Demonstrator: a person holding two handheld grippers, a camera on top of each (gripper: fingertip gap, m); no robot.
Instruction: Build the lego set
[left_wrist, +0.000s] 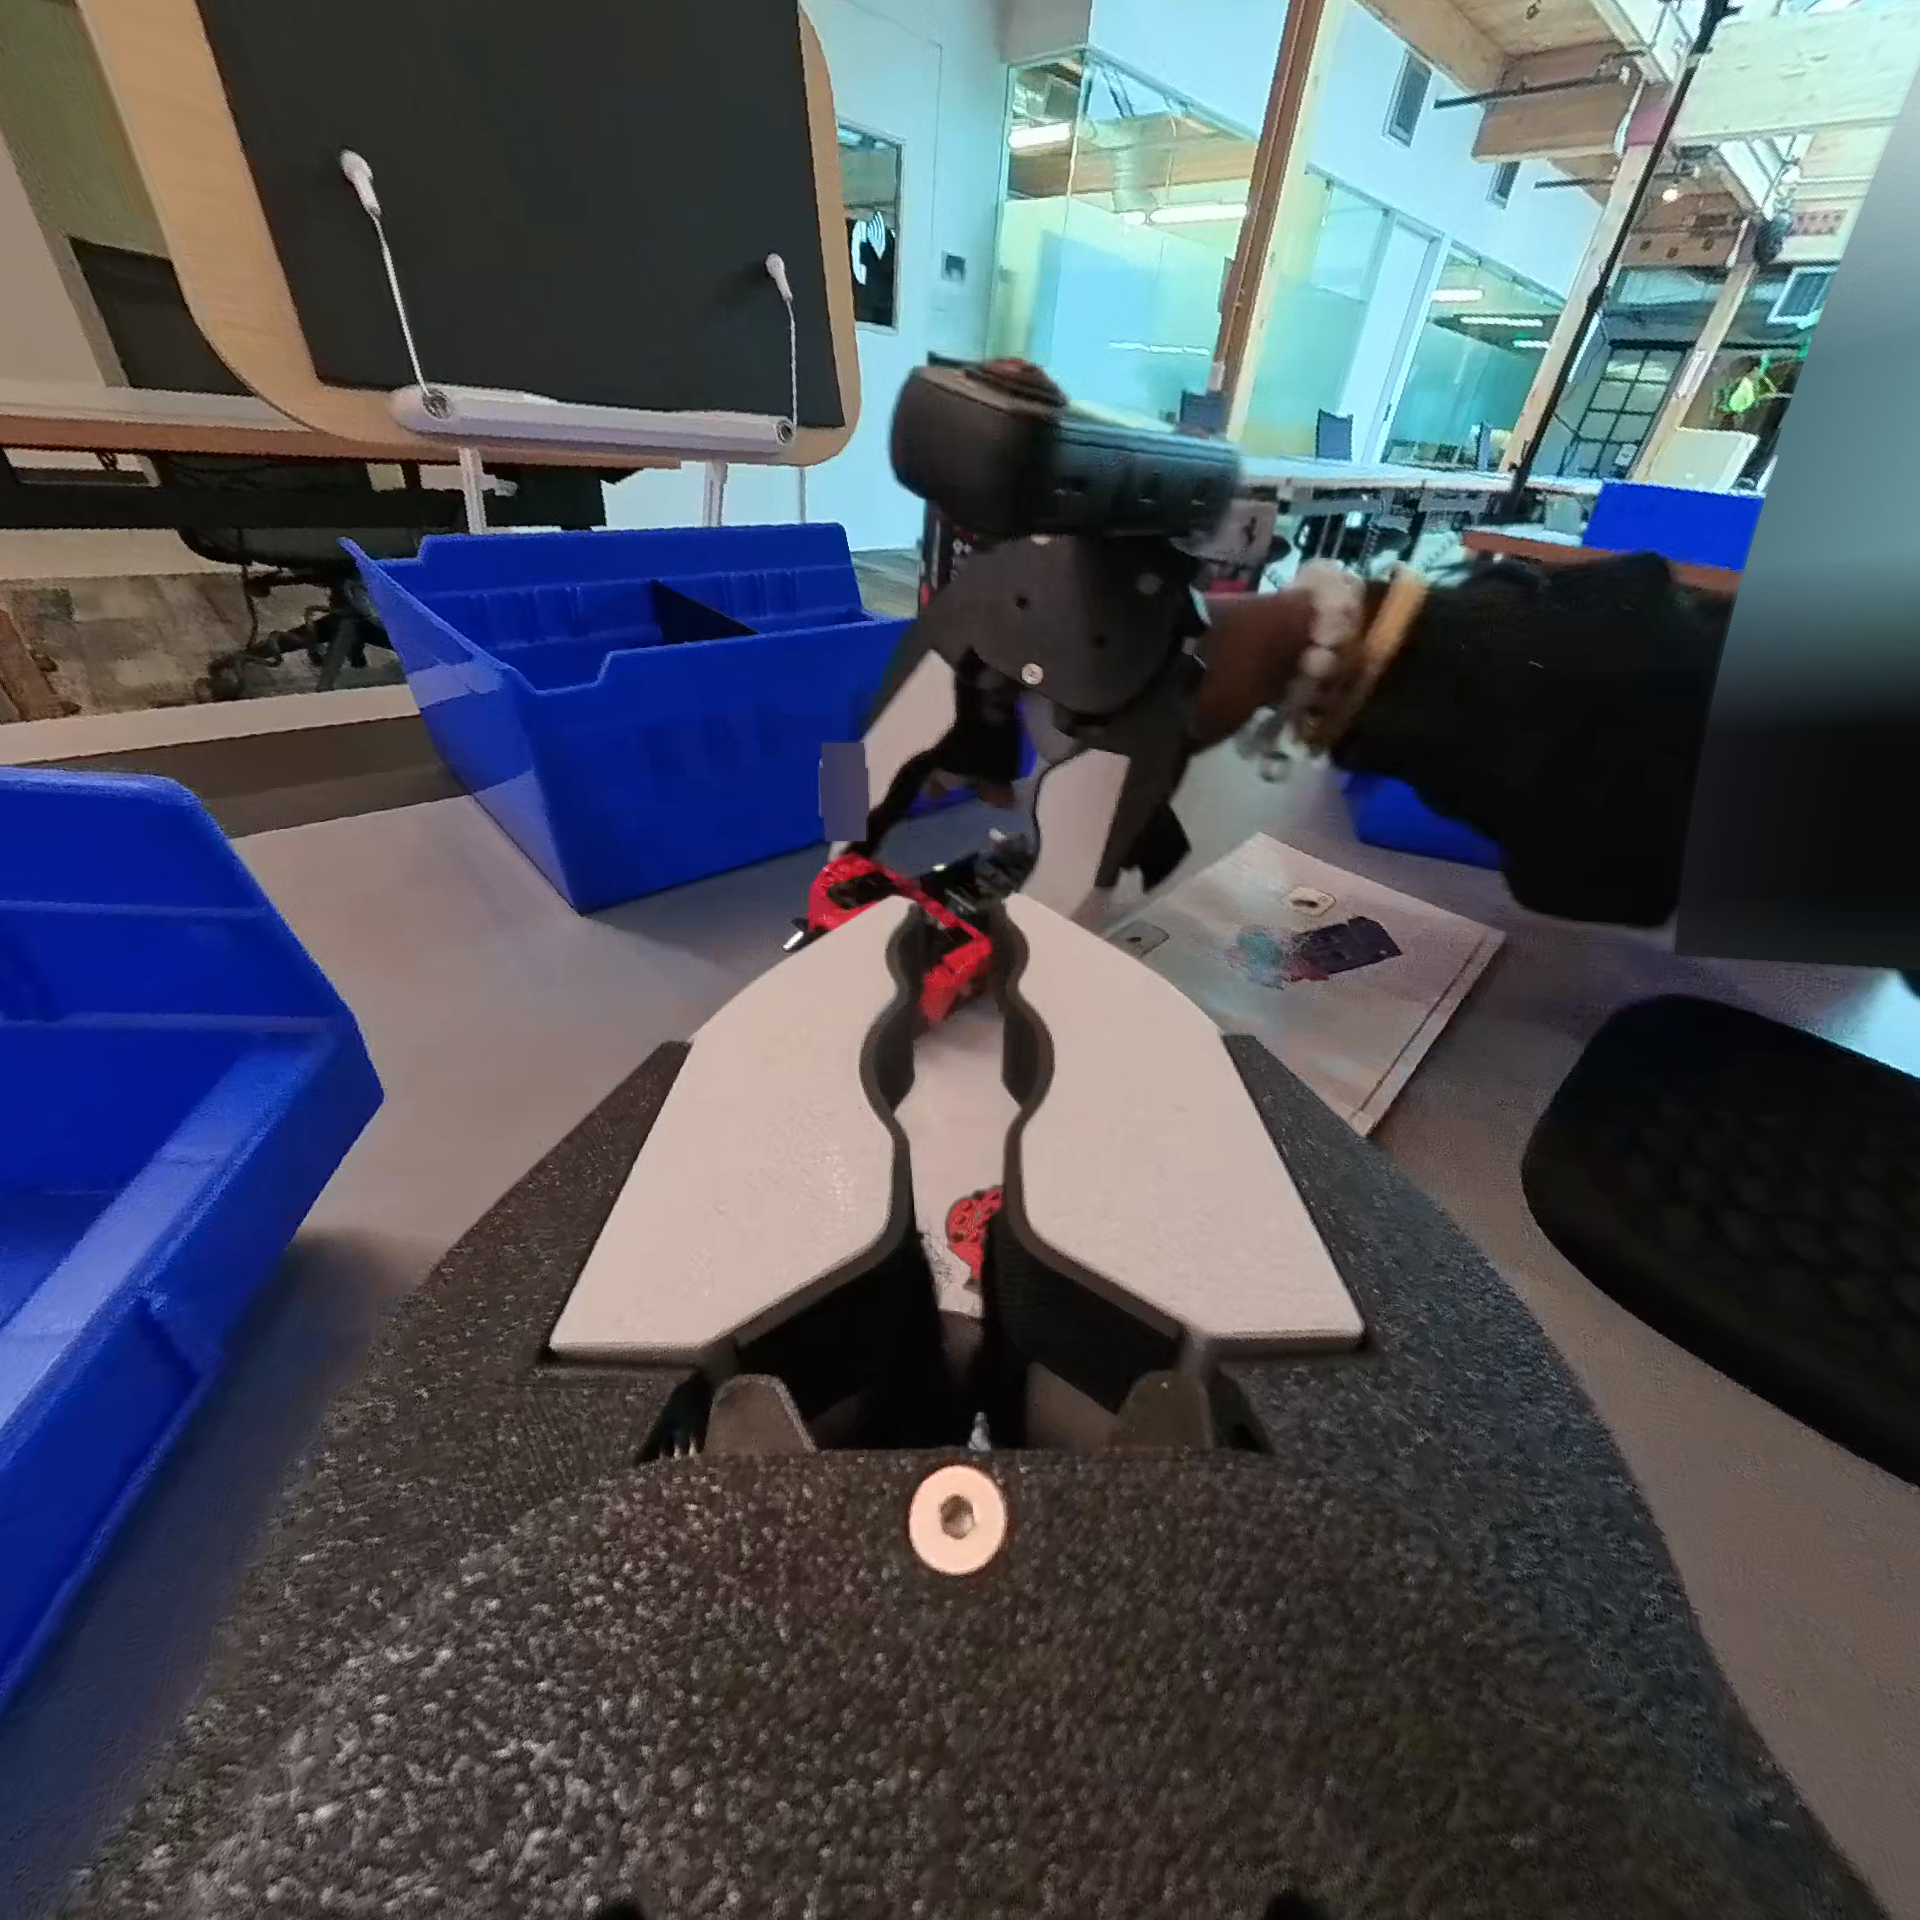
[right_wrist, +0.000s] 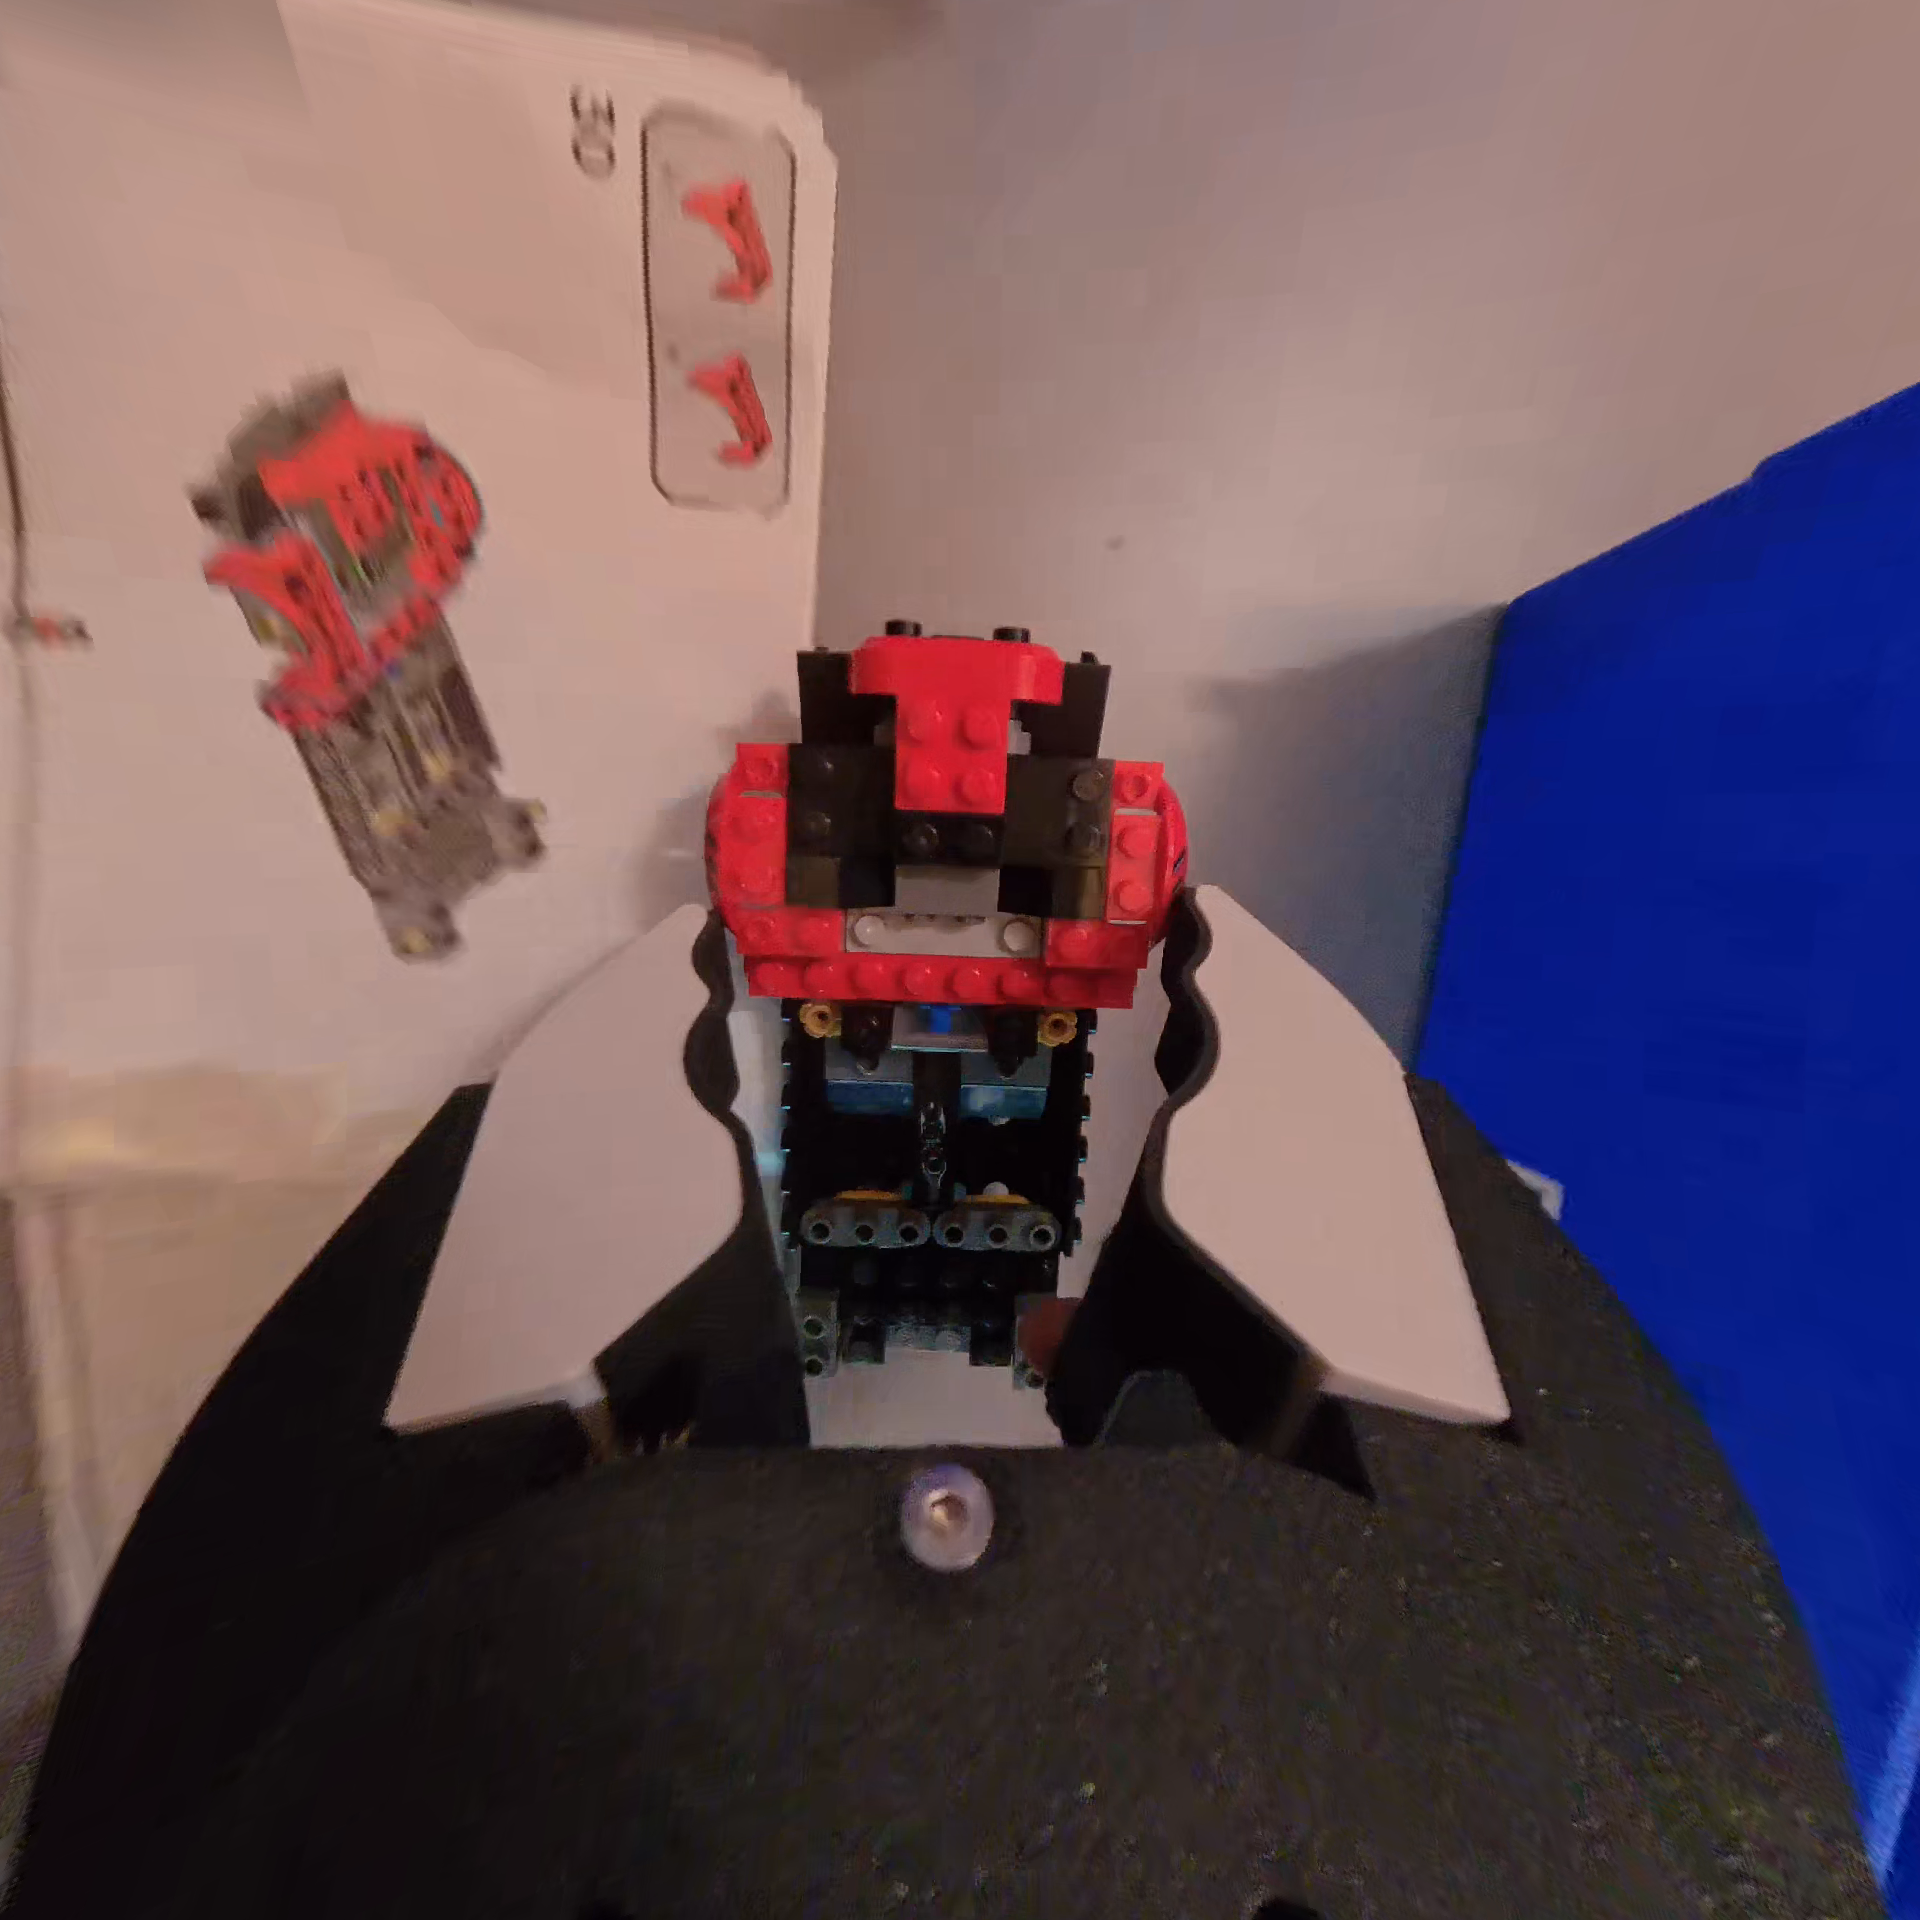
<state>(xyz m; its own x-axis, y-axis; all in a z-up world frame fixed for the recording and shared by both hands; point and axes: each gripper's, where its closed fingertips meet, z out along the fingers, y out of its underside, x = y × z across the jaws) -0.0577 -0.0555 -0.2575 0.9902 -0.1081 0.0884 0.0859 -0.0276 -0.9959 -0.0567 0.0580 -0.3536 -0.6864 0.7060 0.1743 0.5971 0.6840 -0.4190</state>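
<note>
A red and black lego car sits lengthwise between the grey fingers of my right gripper, which is shut on its black body, with the red front end sticking out past the tips. In the left wrist view the right gripper comes in from the right and points down at the table, with the car under it. My left gripper has its fingers a narrow gap apart. They are shut on a small red lego piece at the tips, just in front of the car.
The open instruction booklet lies on the grey table and also shows in the right wrist view. One blue bin stands behind, another at the left. A blue bin wall is close on the right. A black pad lies at the right. The left gripper's tips are roughly 15 cm from the right gripper's.
</note>
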